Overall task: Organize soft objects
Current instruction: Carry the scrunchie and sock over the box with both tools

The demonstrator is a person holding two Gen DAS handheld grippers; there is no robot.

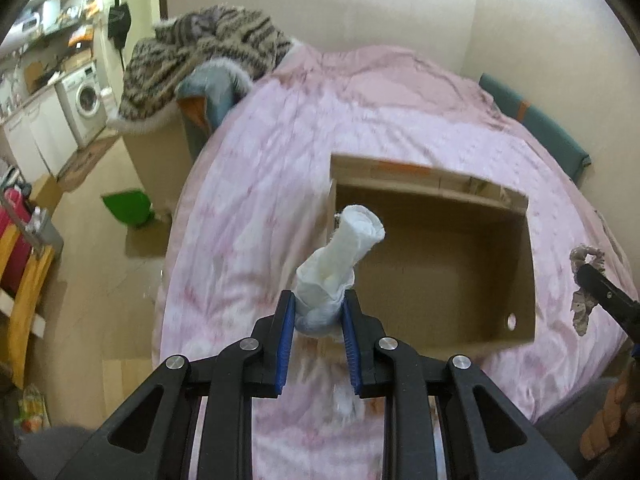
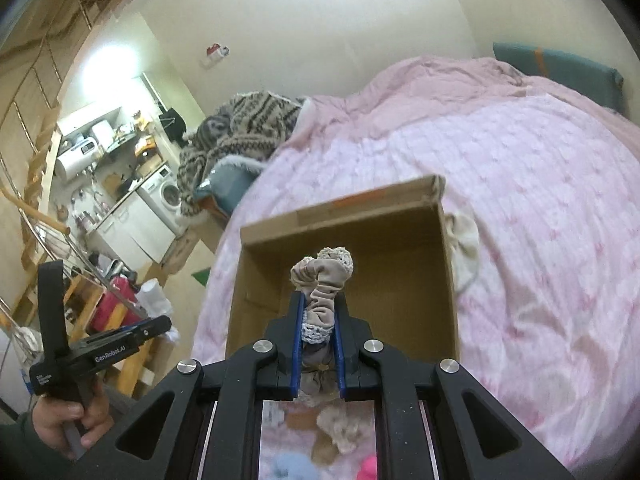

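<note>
A pink quilt [image 1: 280,152] covered the bed. At its far corner lay a striped furry blanket [image 1: 208,52]. A washing machine [image 1: 86,96] stood in the kitchen corner, and a green dustpan [image 1: 128,206] lay on the floor beside the bed.

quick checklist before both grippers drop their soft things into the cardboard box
1. Left gripper shut on the white rolled cloth: ok.
2. Right gripper shut on the beige lace-trimmed cloth: ok.
3. Cardboard box open on top: ok.
4. Box interior free of other items: ok, as far as visible.
5. Each cloth directly over the opening: cannot tell; the white one looks near the box's left wall.
6. Cream cloth outside the box's right wall, on the pink bedspread, not yet packed: not ok.
</note>
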